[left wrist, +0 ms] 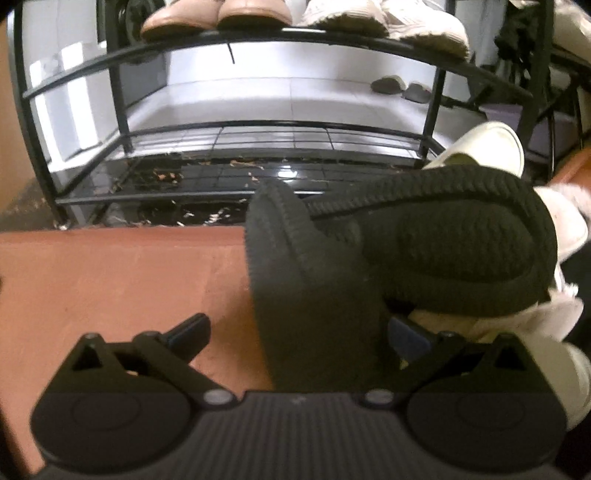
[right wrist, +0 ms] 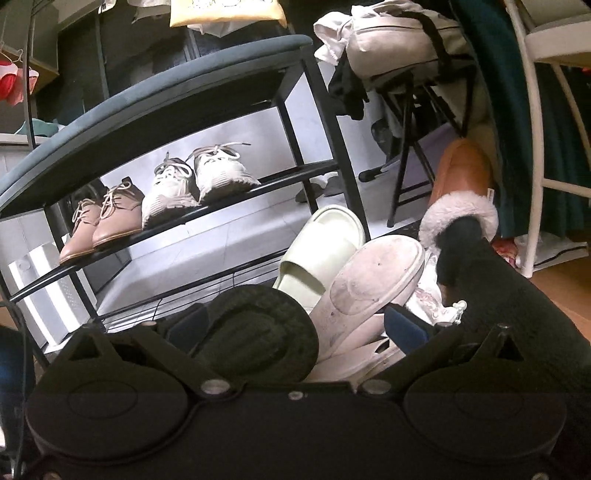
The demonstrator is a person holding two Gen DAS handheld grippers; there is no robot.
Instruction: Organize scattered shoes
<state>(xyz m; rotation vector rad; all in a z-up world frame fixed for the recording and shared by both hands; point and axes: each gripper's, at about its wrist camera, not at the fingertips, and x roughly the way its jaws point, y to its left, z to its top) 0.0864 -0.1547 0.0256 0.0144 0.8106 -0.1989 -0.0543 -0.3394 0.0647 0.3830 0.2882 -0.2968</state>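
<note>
Left gripper [left wrist: 299, 332] — jaws wide, straddling black slippers [left wrist: 406, 251], soles up, long axis rightward, on floor [left wrist: 129, 280] before shoe rack [left wrist: 240, 125]. Right gripper [right wrist: 295, 328] — jaws wide; only here: white shoe [right wrist: 373, 284], green slide [right wrist: 321, 247].

A beige bag [right wrist: 391, 40] with black straps rests on a black folding stand [right wrist: 413, 147], with white cloth [right wrist: 328, 40] and dark cloth [right wrist: 347, 88] beside it. A yellow bag [right wrist: 225, 11] hangs at the top. Dark green fabric [right wrist: 517, 110] hangs behind a white frame [right wrist: 535, 155]. A white appliance [right wrist: 40, 291] stands at the left. Floor: orange-brown [left wrist: 110, 288].
</note>
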